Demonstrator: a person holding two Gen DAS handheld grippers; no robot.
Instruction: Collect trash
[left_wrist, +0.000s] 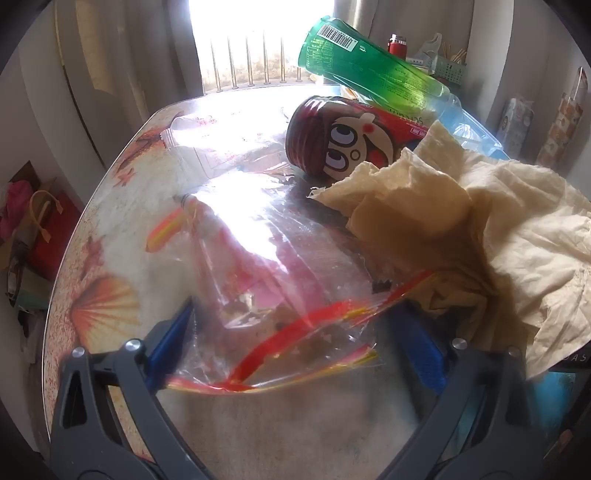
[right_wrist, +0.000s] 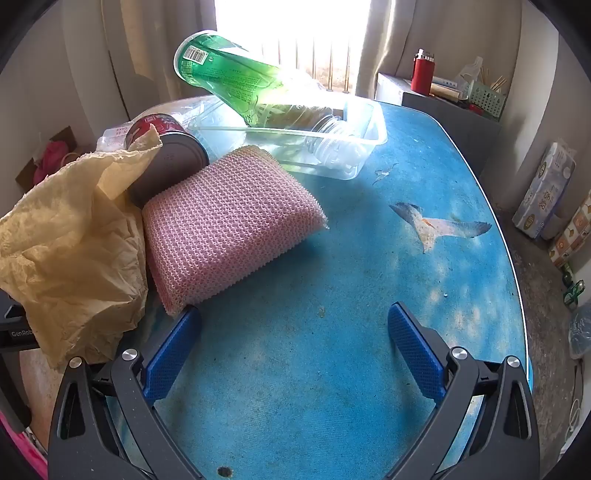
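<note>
You are holding both grippers angled down over a table (right_wrist: 424, 155) strewn with trash. Your left gripper (left_wrist: 291, 332) is standing wide open, its blue pads either side of a clear zip bag (left_wrist: 280, 280) with a red seal strip that is lying flat on the tabletop; the bag's edge is lying between the pads, though glare makes it hard to tell whether either pad is touching it. Only this view is showing the bag, and the cartoon face on the red can (left_wrist: 332, 144) lying on its side beyond it. Your right gripper (right_wrist: 295, 328) is also gaping fully, holding nothing, hovering over bare blue table; its left pad is sitting just beside a pink knitted sponge (right_wrist: 229, 218), which only this view is showing. Both views are catching the crumpled yellowish paper (right_wrist: 70, 236) against the can, and the green bottle (right_wrist: 236, 81) tilting neck-down into a clear plastic tray (right_wrist: 365, 147).
</note>
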